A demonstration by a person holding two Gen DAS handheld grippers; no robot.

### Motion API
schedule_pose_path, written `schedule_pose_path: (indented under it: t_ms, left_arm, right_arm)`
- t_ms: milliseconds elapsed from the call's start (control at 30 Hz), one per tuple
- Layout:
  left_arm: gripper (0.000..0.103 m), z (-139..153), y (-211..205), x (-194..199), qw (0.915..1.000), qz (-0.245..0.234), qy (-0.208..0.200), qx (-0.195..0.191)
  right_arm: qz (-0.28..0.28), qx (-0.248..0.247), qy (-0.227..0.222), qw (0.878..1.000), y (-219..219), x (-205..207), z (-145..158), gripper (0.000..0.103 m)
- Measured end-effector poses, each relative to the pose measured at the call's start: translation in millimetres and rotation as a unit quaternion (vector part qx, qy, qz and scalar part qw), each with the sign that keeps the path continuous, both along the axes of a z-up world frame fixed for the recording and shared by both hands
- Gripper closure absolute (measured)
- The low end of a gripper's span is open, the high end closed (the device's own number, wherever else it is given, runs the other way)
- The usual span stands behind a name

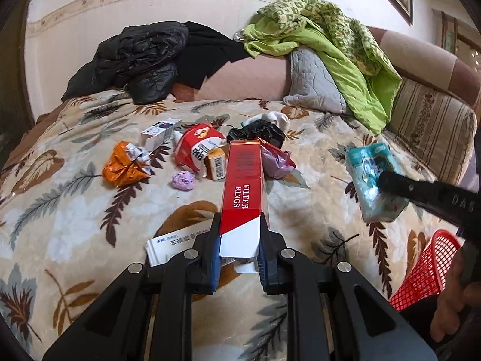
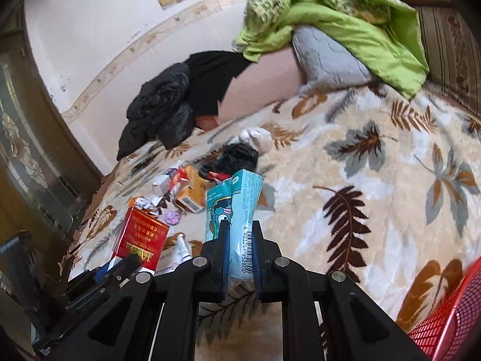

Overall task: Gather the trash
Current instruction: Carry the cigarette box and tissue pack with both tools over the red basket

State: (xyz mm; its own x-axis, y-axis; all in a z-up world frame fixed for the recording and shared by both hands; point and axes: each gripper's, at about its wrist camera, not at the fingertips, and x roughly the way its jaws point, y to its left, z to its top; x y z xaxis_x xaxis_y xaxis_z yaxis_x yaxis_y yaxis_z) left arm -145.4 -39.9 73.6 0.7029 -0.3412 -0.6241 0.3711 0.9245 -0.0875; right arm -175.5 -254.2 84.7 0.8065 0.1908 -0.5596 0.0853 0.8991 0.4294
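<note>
The left gripper (image 1: 240, 225) has its jaws pinched on the white end of a long red cigarette carton (image 1: 243, 180) marked "FILTER KINGS", holding it raised over the bed (image 1: 315, 186), with its far end pointing toward the litter. The right gripper (image 2: 239, 234) has its jaws clamped on a pale blue tissue pack (image 2: 237, 210) with a barcode down its side, held up off the leaf-patterned blanket (image 2: 375, 180); from the left wrist view that same pack sits off to the right at the tip of a black finger (image 1: 390, 180).

More trash lies on the blanket beyond the carton: a crumpled orange wrapper (image 1: 124, 167), a small white box (image 1: 157, 134), a torn red and white carton (image 1: 198, 147), an orange box with a barcode (image 1: 217, 165), a purple wad (image 1: 183, 180), a crumpled black bag (image 1: 261, 131) and a white sock-like bundle (image 1: 278, 118). A white printed paper (image 1: 177, 242) lies flat just under the left gripper.

A red mesh basket (image 1: 427, 270) stands at the bed's near right edge, beside the person's hand (image 1: 451, 310). At the back are a black jacket (image 1: 135, 57), a grey quilted pillow (image 1: 312, 81) and a green quilt (image 1: 330, 45).
</note>
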Motion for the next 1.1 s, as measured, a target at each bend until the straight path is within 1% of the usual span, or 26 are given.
schedule_pose_path:
  t_ms: [200, 367, 567, 633, 767, 967, 1100]
  left_arm:
    - [0.084, -4, -15, 14, 0.9998, -0.014, 0.002, 0.012]
    - [0.084, -3, -25, 24, 0.9996, -0.023, 0.007, 0.013]
    - [0.084, 5, -30, 32, 0.9994, -0.033, 0.008, 0.0]
    - [0.084, 2, -30, 33, 0.9992, -0.034, 0.018, -0.01]
    - [0.084, -5, -32, 32, 0.9987, -0.037, 0.032, -0.011]
    - [0.084, -10, -25, 24, 0.9986, -0.046, 0.025, -0.006]
    - [0.084, -16, -22, 21, 0.9979, -0.059, 0.025, -0.004]
  right_arm:
    - [0.002, 0.019, 0.014, 1.0, -8, 8, -10, 0.09]
    - [0.011, 0.015, 0.019, 1.0, -5, 13, -12, 0.09]
    - [0.014, 0.011, 0.027, 0.999, -7, 17, -16, 0.09]
    - [0.012, 0.011, 0.027, 0.999, -8, 16, -16, 0.09]
    - [0.005, 0.009, 0.026, 1.0, -10, 15, -15, 0.09]
    - [-0.007, -0.005, 0.024, 1.0, -3, 16, -13, 0.09]
    - [-0.02, -0.015, 0.011, 1.0, 0, 9, -7, 0.09]
